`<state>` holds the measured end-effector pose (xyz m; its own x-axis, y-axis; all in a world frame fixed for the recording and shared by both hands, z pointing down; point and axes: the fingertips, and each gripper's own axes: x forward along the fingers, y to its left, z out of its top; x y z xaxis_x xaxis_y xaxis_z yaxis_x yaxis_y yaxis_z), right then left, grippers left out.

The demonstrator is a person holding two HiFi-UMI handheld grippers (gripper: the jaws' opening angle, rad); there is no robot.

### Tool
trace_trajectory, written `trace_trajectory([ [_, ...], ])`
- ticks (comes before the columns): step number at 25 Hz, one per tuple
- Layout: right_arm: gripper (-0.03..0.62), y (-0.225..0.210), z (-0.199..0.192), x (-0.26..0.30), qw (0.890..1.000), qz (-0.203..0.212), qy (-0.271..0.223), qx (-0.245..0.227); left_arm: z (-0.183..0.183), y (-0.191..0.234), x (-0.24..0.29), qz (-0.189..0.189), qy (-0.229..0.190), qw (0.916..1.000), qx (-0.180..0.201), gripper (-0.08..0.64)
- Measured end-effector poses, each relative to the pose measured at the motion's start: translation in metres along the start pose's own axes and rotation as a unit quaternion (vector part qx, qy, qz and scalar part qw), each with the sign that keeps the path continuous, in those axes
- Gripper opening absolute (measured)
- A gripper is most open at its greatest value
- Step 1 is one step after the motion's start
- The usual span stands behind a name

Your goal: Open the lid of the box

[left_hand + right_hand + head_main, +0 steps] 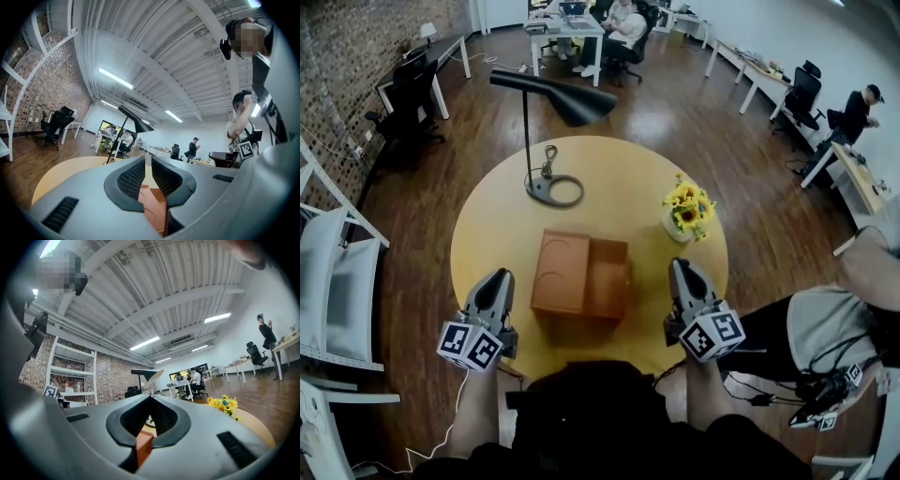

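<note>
A brown box lies in the middle of the round yellow table. From above it shows two parts side by side: a lighter left panel with a curved line and a darker right square. My left gripper rests at the box's left, a short gap away, jaws shut and empty. On the other side my right gripper is shut and empty too, also clear of the box. The box peeks out below the left gripper. A corner of the box shows under the right gripper.
A black desk lamp stands at the table's far side, its ring base behind the box. A small vase of sunflowers sits at the right rear. White chairs stand to the left, and a seated person is at the right.
</note>
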<state>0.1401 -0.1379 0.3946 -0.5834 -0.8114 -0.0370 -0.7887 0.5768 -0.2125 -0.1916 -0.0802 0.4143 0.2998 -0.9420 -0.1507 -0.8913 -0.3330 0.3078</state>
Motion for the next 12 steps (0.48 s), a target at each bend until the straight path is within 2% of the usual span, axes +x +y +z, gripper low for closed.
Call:
trace_trajectory([
  [12,0.002,0.005,-0.013,-0.004,1.0,0.006,0.017,0.001,-0.007,0.0,-0.008,0.008,0.006,0.9999,-0.002,0.038],
])
